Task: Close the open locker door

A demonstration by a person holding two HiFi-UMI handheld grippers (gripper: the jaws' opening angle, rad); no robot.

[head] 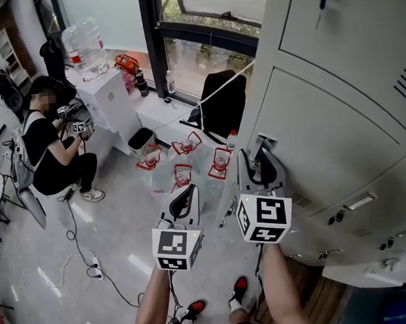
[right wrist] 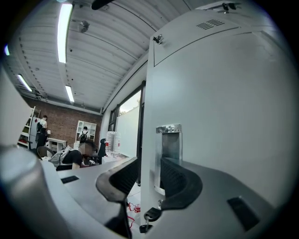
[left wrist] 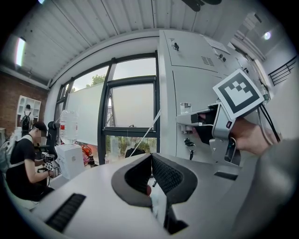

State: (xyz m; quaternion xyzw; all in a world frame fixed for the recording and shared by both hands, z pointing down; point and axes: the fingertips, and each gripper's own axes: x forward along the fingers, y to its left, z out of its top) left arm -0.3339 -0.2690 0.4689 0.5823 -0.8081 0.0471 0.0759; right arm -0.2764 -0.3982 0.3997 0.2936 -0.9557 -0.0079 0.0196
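The grey locker door [head: 326, 135] stands on the right, with a metal recessed handle [head: 265, 143] at its left edge; it looks about flush with the doors around it. My right gripper [head: 257, 162] is at that edge. In the right gripper view its jaws [right wrist: 149, 161] are open and straddle the door's edge, one jaw in front of the handle [right wrist: 170, 149], with gaps on both sides. A key [right wrist: 148, 217] hangs in the lock below. My left gripper [head: 184, 194] hangs free to the left of the lockers, its jaws [left wrist: 150, 156] shut on nothing.
A person [head: 49, 148] sits on the floor at the left, beside a white water dispenser [head: 105, 95]. Several water jugs [head: 182, 166] lie on the floor ahead, near a black chair [head: 223, 104]. Cables [head: 92, 262] run over the floor. More lockers [head: 373, 208] stand below.
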